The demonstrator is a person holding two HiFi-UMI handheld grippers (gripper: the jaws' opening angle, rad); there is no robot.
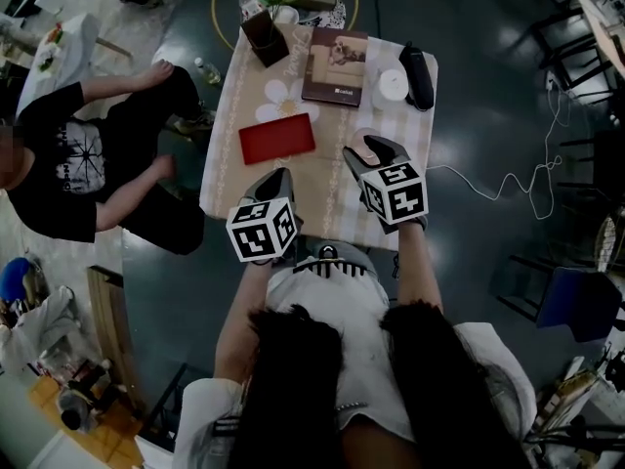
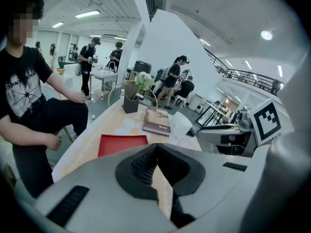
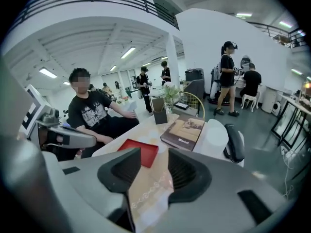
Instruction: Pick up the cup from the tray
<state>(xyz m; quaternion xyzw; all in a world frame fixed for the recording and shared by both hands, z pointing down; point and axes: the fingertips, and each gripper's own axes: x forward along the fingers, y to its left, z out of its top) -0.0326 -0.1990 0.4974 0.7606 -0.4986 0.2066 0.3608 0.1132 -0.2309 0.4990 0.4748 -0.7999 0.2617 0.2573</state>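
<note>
Brown book (image 3: 187,130) lettered perhaps "cellat"; left claw (image 2: 156,148) closed; right claw (image 3: 154,155) apart, empty

Head view: my right gripper (image 1: 371,144) hides part of a pale pinkish thing (image 1: 367,151), can't tell what it is | seated person (image 1: 59,164) cut by left edge, face mosaicked | left gripper view: near end of table (image 2: 107,125) hidden behind my left gripper (image 2: 155,152); right gripper cut by right edge | right gripper view: book (image 3: 187,130) print too small to read
</note>
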